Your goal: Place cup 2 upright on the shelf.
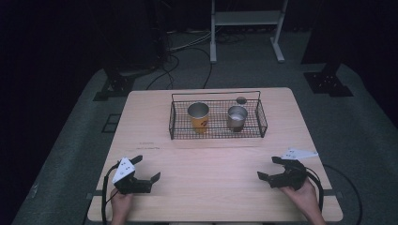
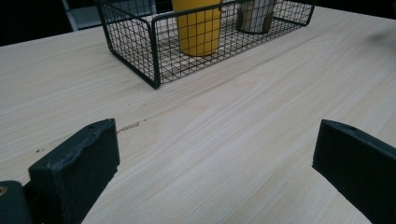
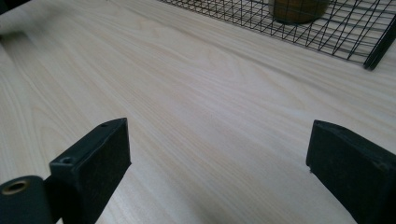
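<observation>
Dark room, walls lost in black. Light wood tabletop [image 1: 155, 136] lit from above, on grey carpet floor [image 1: 70, 140]. Behind it: white metal frame [image 1: 246, 28] w/ two legs, black cables [image 1: 183, 51] looped on floor, black stand bases at left [image 1: 115, 86] & right [image 1: 327, 83].

Yellow cup [image 1: 199, 117], silver cup [image 1: 237, 117], black wire-grid basket [image 1: 174, 123], pale wood-grain table [image 1: 211, 164]

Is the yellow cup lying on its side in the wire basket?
No, the yellow cup stands upright in the wire basket, its open mouth facing up.
</observation>
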Action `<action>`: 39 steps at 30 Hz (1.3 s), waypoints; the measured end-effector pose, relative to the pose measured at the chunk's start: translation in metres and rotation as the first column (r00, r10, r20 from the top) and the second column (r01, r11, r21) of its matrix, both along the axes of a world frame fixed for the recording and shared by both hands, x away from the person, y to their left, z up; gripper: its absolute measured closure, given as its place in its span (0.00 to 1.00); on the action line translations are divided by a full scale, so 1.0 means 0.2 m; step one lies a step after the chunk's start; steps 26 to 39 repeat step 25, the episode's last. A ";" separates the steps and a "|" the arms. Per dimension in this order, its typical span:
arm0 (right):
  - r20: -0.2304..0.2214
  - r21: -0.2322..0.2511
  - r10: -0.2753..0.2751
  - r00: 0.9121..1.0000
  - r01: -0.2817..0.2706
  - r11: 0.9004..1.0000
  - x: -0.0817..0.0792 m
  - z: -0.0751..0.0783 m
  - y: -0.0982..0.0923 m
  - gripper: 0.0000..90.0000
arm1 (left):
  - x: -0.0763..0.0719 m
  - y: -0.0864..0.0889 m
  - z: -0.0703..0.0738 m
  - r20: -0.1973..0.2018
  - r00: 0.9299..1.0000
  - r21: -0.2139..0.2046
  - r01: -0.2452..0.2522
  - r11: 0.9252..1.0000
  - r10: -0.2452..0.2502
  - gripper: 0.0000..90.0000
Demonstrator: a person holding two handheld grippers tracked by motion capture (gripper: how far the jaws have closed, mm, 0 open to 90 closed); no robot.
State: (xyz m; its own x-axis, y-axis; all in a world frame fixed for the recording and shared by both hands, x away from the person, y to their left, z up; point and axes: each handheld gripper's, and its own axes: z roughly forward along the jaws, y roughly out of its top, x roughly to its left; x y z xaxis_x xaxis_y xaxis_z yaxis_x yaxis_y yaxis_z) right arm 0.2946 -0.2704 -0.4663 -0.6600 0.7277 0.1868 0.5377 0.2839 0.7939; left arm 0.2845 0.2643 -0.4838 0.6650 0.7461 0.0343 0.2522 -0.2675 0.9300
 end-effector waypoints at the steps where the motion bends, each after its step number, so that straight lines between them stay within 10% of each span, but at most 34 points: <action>1: -0.006 0.007 -0.001 1.000 0.001 1.000 -0.01 0.00 0.00 0.06 | 0.00 0.00 0.00 0.000 1.000 0.000 0.000 1.000 0.000 0.00; 39: 0.105 -0.003 -0.120 0.987 0.121 0.993 -0.20 -0.10 -0.07 0.06 | 0.00 0.00 0.00 -0.003 1.000 0.000 -0.002 1.000 0.002 0.00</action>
